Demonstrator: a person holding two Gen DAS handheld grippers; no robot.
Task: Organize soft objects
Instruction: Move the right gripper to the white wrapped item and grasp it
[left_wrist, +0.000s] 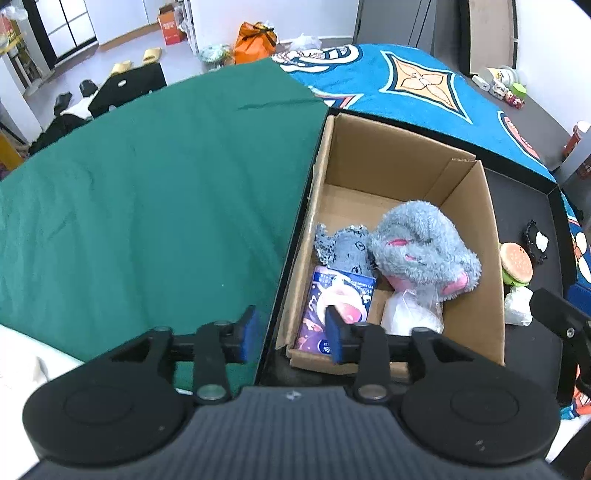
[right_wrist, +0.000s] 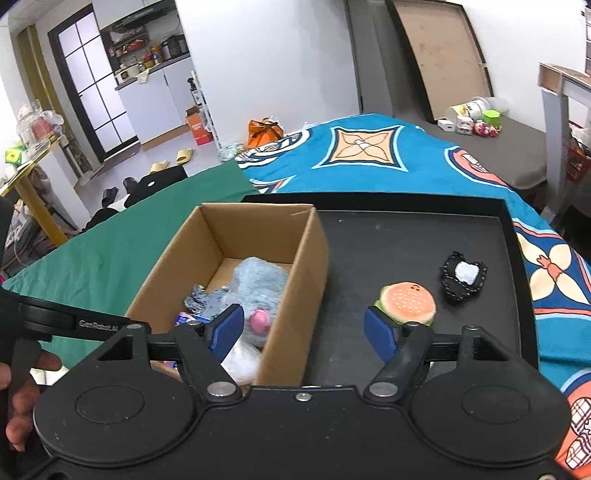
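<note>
1. Cardboard box (left_wrist: 476, 229), open top, is sitting in the left part of the black tray (right_wrist: 406, 240), against the tray's left rim; the tray is lying on a bed w/ a green sheet (left_wrist: 147, 192) to the left & a blue patterned blanket (left_wrist: 424, 81) at the far/right side.
2. Box is holding: grey plush toy (left_wrist: 421, 243) w/ pink bits near the right wall; grey printed cloth (left_wrist: 343, 251) beside it on the left; purple-pink packet (left_wrist: 321, 306) at the near left corner; clear plastic bag (left_wrist: 410, 314) w/ white contents at the near end, under the plush's edge.
3. Left gripper (left_wrist: 293, 336) is hovering over the box's near left corner, jaws partly open, nothing between the blue pads; right pad is overlapping the packet in view – contact, can't tell.
4. Right gripper (right_wrist: 308, 332) is standing wide open, empty. Left pad is hanging over the box's near end, right pad just beside the burger plush (right_wrist: 406, 302); touching or not – can't tell.
5. Burger plush is lying on the tray floor right of the box, toward the near edge. Black pouch (right_wrist: 461, 280) w/ a white patch is lying further right & back, apart from the burger.
6. White crumpled bag (left_wrist: 517, 306) is lying just this side of the burger, left-wrist view only.
7. Box's right wall is standing between the burger & the box's inside.
8. Person's fingers (right_wrist: 16, 406) are showing at the left edge of the right-wrist view, on the left gripper's handle.
</note>
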